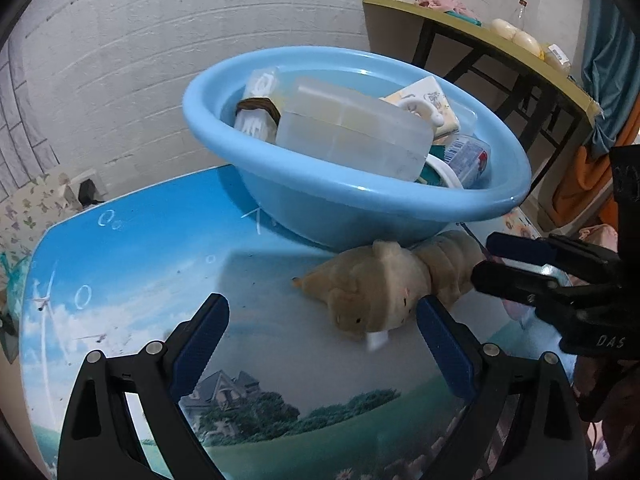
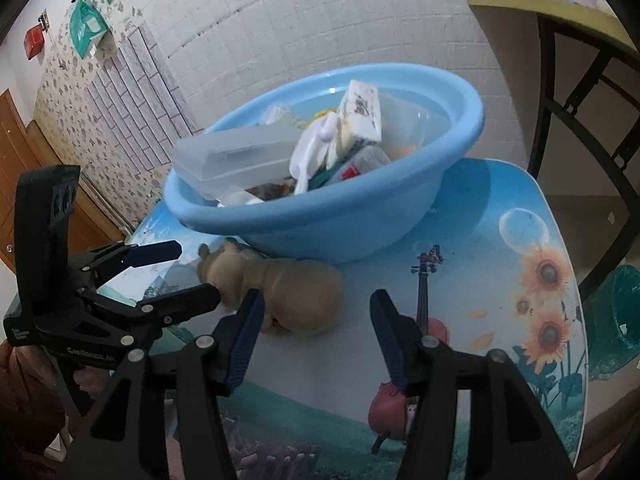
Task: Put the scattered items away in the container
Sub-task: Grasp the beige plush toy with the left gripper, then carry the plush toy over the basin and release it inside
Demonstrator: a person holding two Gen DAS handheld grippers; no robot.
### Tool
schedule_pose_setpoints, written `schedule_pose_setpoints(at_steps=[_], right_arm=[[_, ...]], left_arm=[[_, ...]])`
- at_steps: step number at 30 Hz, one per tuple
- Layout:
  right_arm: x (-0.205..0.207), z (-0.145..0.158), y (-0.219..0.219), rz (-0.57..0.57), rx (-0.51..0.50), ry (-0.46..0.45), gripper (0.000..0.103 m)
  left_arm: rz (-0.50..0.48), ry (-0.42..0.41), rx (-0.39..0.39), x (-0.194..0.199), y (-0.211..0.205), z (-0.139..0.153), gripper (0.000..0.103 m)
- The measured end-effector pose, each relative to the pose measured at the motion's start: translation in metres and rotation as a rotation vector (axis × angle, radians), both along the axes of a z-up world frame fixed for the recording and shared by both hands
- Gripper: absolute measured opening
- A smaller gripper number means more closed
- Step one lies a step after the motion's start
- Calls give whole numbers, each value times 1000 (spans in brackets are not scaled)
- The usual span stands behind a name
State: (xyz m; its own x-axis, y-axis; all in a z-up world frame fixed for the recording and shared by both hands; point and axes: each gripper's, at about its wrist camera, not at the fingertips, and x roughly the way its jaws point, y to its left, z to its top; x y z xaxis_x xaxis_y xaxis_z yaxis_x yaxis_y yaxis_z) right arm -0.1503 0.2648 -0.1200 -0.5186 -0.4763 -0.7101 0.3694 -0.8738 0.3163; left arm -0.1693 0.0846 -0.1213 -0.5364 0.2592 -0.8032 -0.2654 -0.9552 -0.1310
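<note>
A tan plush toy (image 1: 384, 280) lies on the printed table against the foot of a blue plastic basin (image 1: 360, 200). The basin holds a clear plastic box (image 1: 352, 136), cartons and other small items. My left gripper (image 1: 322, 320) is open, the plush head just ahead of its right finger. My right gripper (image 1: 482, 262) reaches in from the right, open, its fingertips at the plush's tail end. In the right wrist view the plush (image 2: 280, 288) lies ahead of my open right gripper (image 2: 316, 312), below the basin (image 2: 340, 216); my left gripper (image 2: 196, 272) is open at the plush's head.
The table top (image 2: 500, 280) has a printed sky and sunflower picture and rounded edges. A yellow-topped side table (image 1: 480, 36) with bottles and cloths stands at the back right. A tiled wall is behind. A teal bin (image 2: 616, 320) stands to the right.
</note>
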Motion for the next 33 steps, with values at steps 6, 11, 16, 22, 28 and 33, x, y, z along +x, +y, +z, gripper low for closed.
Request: schedule_pose_setpoints(at_steps=[6,11,16,22,28,33], right_arm=[[-6,-5,-4,30,-3,-5,55],[-13,-10,-3,44,-40,-36,55],[-14,-15,0,48,-80,-56,52],[-6,-8,-11,86,-51,-27,43],[6,6,-12,90,-67,-5,43],[18,22,-15,99,-63,34,43]], left_arm=[[-50,-9,7,-6,7,-7,97],[-69,-8,-2,-9,14,-9,97],[-104,-33,70,-7,13,-9,71],[-124,-7,37,5,22,-1,53],[-120,14,58,16,17,15,53],[-108,49,62,34,10,32,53]])
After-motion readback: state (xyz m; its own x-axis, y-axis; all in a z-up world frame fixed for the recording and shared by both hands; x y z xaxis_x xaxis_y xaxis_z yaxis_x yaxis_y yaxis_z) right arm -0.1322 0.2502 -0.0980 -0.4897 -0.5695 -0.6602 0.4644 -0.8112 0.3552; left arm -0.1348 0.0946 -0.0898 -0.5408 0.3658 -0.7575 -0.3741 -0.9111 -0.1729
